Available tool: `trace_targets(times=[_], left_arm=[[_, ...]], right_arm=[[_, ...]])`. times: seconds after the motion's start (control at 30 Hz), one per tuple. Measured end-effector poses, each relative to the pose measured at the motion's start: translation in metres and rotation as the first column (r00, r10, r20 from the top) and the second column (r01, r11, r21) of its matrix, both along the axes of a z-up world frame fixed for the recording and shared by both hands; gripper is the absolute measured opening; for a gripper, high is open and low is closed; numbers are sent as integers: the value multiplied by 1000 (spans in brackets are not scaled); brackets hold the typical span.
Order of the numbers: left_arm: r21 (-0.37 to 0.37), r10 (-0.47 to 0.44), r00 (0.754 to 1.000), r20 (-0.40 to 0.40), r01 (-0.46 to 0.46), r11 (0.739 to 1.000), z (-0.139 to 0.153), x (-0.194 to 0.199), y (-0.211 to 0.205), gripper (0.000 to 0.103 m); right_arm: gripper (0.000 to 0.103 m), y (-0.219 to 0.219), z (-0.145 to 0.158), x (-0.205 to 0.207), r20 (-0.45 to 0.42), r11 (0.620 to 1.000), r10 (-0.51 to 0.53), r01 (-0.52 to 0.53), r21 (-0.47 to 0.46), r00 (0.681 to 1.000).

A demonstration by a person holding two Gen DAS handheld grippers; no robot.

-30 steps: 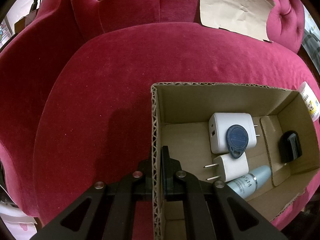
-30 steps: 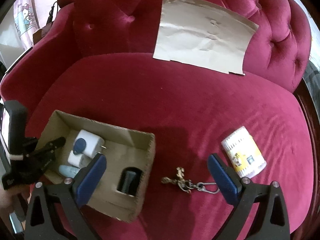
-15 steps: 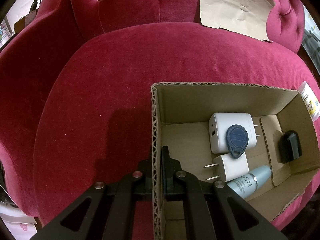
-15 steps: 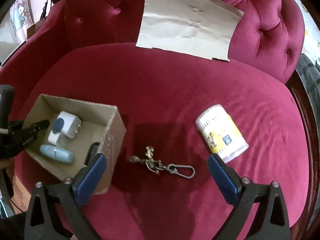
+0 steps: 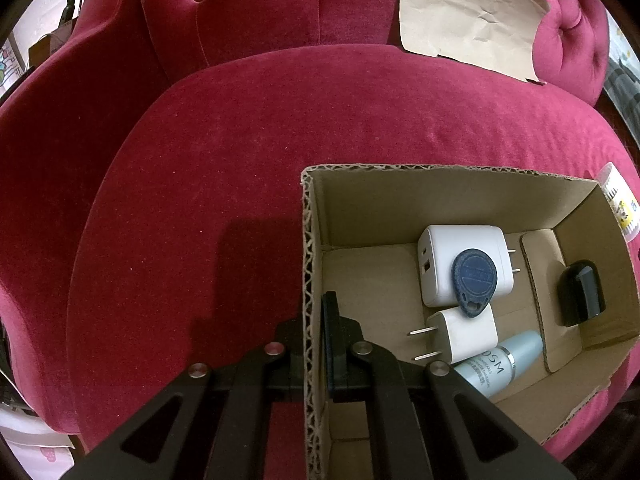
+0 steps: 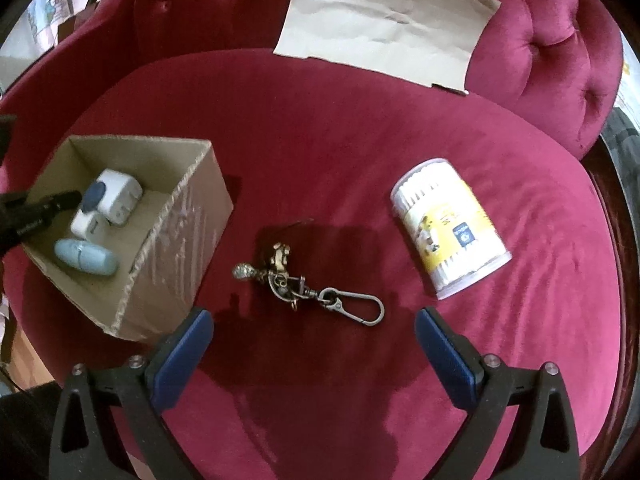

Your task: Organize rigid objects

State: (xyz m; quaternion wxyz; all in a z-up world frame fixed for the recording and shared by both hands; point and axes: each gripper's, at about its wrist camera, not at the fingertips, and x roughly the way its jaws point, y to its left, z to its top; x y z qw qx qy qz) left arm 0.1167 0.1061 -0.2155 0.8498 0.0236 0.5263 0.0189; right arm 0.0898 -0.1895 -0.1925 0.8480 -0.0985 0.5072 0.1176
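I'm hovering my right tongs [image 6: 314,338], jaws wide apart, just short of the keychain [image 6: 306,280]; light, floppy metal, so I'm aiming at its bunched charm. Left tongs [image 5: 316,320] are clamping the cardboard box wall [image 5: 310,260].

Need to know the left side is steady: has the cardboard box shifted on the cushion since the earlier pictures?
No. In the left wrist view the cardboard box sits at the same spot against the beige paper, with the left gripper clamped on its wall.

You are looking at a crimson velvet armchair [image 6: 360,120] with a tufted, buttoned backrest [image 5: 248,8]. A creased sheet of brown paper [image 6: 384,24] leans against this backrest. Behind the left armrest you see a pale wall [image 5: 24,56].
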Motion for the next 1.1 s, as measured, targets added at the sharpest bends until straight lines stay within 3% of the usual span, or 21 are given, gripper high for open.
trace_targets(times=[0.37, 0.9, 1.0, 1.1], left_arm=[[-3, -9, 1000, 0, 9, 1000, 0, 0, 1, 4], [-8, -14, 1000, -3, 14, 1000, 0, 1, 2, 4], [-6, -14, 1000, -2, 14, 1000, 0, 1, 1, 4], [-5, -12, 1000, -2, 12, 1000, 0, 1, 0, 4]], right_arm=[[103, 0, -30, 19, -38, 999, -13, 11, -33, 999], [102, -4, -43, 52, -58, 1000, -21, 21, 3, 998], [96, -3, -42, 51, -60, 1000, -21, 22, 16, 998], [80, 1, -38, 51, -62, 999, -17, 19, 29, 998]])
